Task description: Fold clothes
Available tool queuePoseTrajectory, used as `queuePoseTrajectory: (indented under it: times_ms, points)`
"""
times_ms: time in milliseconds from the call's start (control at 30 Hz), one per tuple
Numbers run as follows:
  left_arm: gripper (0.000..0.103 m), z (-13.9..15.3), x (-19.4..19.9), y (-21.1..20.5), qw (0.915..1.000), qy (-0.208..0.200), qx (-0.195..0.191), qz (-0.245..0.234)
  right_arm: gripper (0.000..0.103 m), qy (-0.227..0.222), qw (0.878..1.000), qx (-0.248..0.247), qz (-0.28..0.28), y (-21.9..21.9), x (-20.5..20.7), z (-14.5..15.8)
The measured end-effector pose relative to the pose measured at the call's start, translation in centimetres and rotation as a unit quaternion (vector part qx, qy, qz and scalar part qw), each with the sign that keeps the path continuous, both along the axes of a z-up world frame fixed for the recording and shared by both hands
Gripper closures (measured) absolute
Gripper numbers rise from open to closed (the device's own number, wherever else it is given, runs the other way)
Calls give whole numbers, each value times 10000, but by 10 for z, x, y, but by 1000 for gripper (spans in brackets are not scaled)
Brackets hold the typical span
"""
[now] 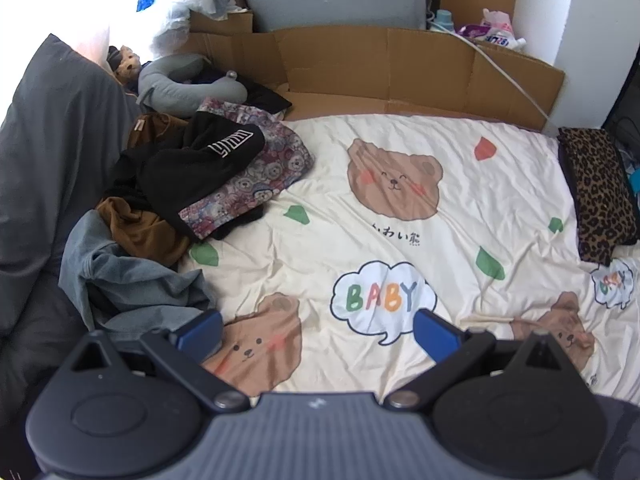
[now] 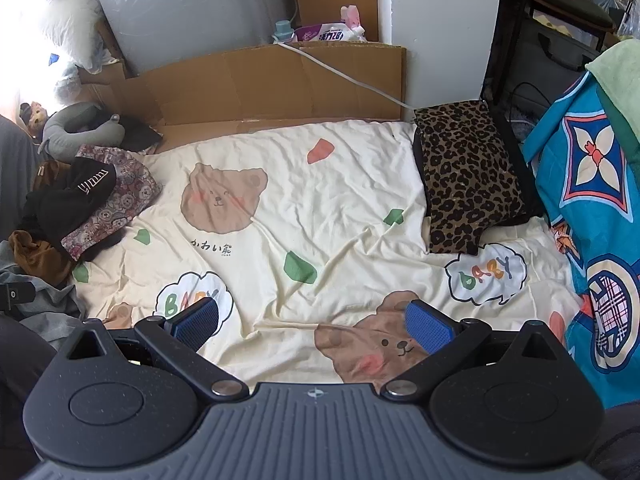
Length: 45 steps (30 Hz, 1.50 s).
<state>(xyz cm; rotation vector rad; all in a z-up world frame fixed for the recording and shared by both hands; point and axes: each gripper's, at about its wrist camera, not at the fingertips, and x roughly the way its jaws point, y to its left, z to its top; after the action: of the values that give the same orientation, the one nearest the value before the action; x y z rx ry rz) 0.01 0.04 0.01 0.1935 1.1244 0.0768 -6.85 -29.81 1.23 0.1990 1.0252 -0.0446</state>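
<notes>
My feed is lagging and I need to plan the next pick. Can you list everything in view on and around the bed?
Cream bear-print bedsheet: one, cream, covers the bed.
Folded leopard-print garment: one, brown and black, far right edge of the sheet.
Black garment with white lettering: one, black, atop the unfolded pile at left.
Bear-patterned purple cloth: one, purplish, under the black garment.
Brown garment: one, brown, in the pile.
Grey-blue garment: one, crumpled, near left.
Grey neck pillow: one, far left.
Flattened cardboard: brown, behind the bed.
Blue patterned fabric: one, right side.
Left gripper: open, over the sheet.
Right gripper: open, over the sheet.
</notes>
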Motion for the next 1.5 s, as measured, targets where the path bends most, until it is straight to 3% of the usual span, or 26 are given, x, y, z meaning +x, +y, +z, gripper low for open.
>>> queuePoseTrajectory:
  times_ms: [900,1500]
  points:
    - [1,1,0,-1,10000,-21,-29,31,0,-59,9999,-81,-27,-2,-2,1]
    - [1,0,0,-4,9995,54,-318,19,0,-25,9998,-190,72,5,3,-2]
